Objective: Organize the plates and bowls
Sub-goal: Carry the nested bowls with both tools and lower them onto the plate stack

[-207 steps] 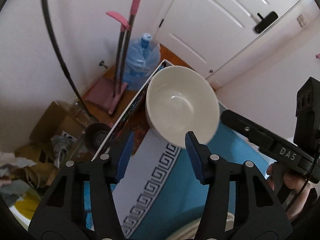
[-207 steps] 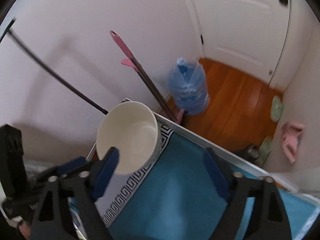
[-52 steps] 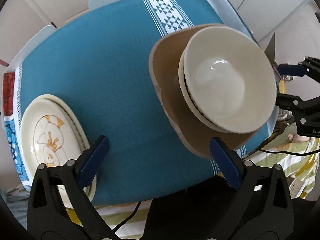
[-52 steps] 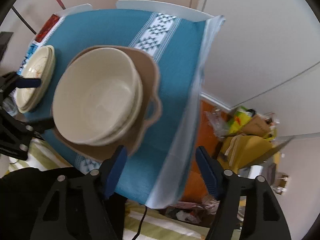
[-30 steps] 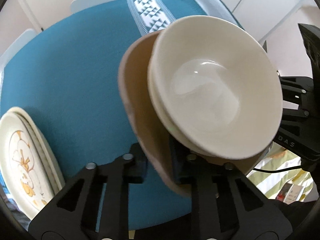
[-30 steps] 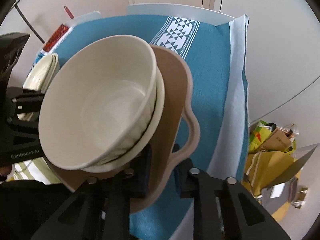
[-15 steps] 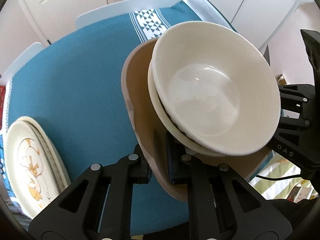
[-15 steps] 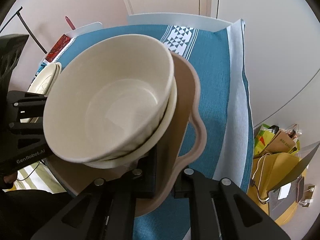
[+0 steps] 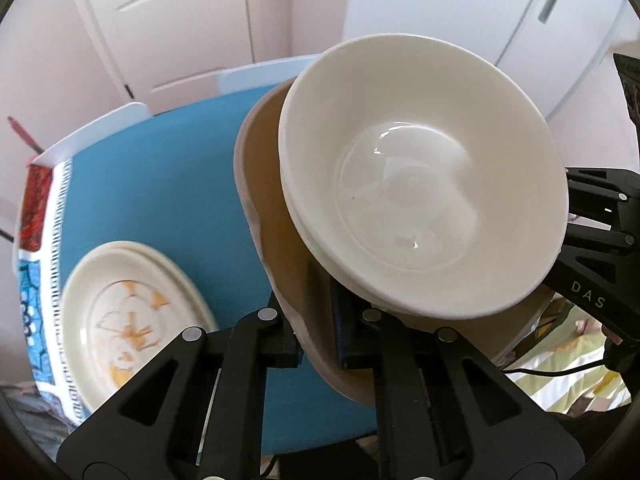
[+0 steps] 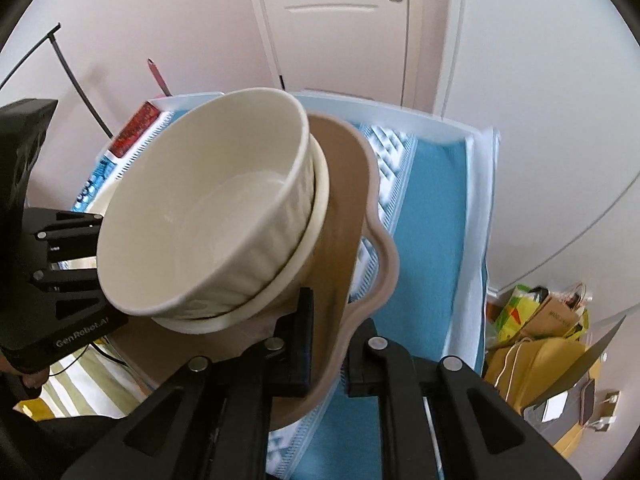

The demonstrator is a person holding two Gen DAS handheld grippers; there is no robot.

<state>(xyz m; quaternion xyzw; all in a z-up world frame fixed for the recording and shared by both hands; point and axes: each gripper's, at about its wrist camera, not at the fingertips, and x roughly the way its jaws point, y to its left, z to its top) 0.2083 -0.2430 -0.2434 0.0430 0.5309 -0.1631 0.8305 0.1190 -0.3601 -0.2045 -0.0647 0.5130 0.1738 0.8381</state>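
Left wrist view: close, from the left edge of the tray [image 9: 276, 248]. Right wrist view: close, opposite edge. Shared: stacked bowls [image 9: 420, 184], blue table [image 10: 436, 216].

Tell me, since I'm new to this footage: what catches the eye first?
The stacked white bowls fill the middle, riding on a brown tray that the left tool and right tool each clamp by an edge. Lower left, patterned plates sit on the blue cloth.
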